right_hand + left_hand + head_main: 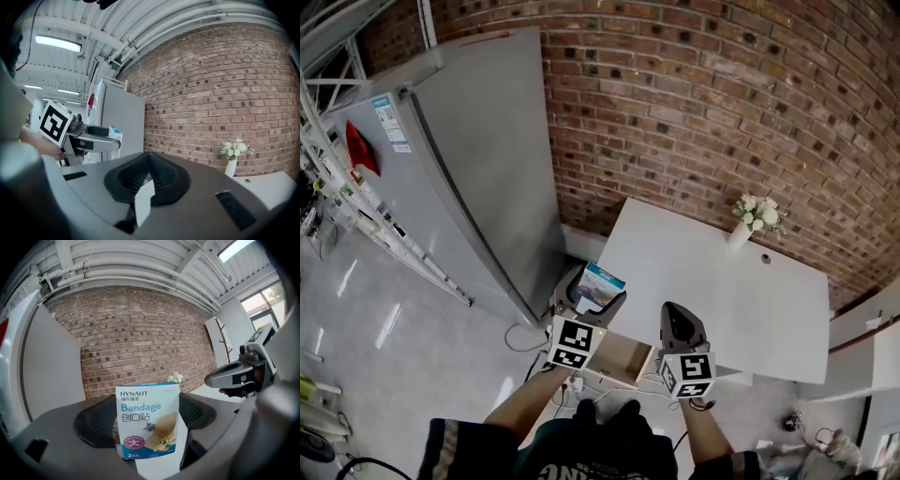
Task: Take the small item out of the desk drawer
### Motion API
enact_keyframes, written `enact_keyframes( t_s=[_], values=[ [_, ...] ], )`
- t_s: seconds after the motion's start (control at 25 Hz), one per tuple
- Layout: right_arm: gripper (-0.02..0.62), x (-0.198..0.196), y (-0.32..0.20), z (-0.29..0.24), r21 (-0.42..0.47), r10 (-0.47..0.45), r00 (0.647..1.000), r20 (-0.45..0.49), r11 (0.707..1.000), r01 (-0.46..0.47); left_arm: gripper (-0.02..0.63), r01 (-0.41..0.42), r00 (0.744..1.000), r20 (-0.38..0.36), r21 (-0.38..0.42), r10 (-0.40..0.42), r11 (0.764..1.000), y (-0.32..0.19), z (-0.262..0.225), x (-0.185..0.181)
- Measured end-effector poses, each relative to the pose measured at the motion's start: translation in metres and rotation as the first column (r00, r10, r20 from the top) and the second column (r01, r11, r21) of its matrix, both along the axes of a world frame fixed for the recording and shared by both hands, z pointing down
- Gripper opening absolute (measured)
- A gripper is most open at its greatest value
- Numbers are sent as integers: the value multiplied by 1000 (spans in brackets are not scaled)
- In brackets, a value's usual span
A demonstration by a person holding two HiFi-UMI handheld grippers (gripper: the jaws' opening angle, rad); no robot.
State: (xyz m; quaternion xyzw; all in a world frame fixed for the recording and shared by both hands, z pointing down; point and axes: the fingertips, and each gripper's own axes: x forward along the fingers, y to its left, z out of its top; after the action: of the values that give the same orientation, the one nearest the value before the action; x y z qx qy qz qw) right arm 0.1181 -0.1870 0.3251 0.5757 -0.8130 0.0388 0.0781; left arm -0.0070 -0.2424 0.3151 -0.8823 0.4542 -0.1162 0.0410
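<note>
The bandage box (147, 420) sits clamped upright in my left claw (600, 292), held above the open drawer (617, 360). My right claw (149, 174) is pressed together, empty. Lift-out looks done; next I'd set it on the worktop (712, 281).

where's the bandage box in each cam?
Head view: white-and-blue cardboard bandage box left of centre, held in the left gripper.
Left gripper view: box bottom centre, clamped between the jaws.
Right gripper view: box small at left, behind the left gripper's jaw.
Shared landmark: white vase of flowers.
</note>
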Motion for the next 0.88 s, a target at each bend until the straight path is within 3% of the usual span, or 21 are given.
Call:
enact_keyframes(
  t_s=[0.88],
  values=[
    [23, 2, -11, 1, -7, 17, 1000, 14, 1000, -17, 432, -12, 1000, 3, -12, 12, 1000, -12, 3, 4]
  ],
)
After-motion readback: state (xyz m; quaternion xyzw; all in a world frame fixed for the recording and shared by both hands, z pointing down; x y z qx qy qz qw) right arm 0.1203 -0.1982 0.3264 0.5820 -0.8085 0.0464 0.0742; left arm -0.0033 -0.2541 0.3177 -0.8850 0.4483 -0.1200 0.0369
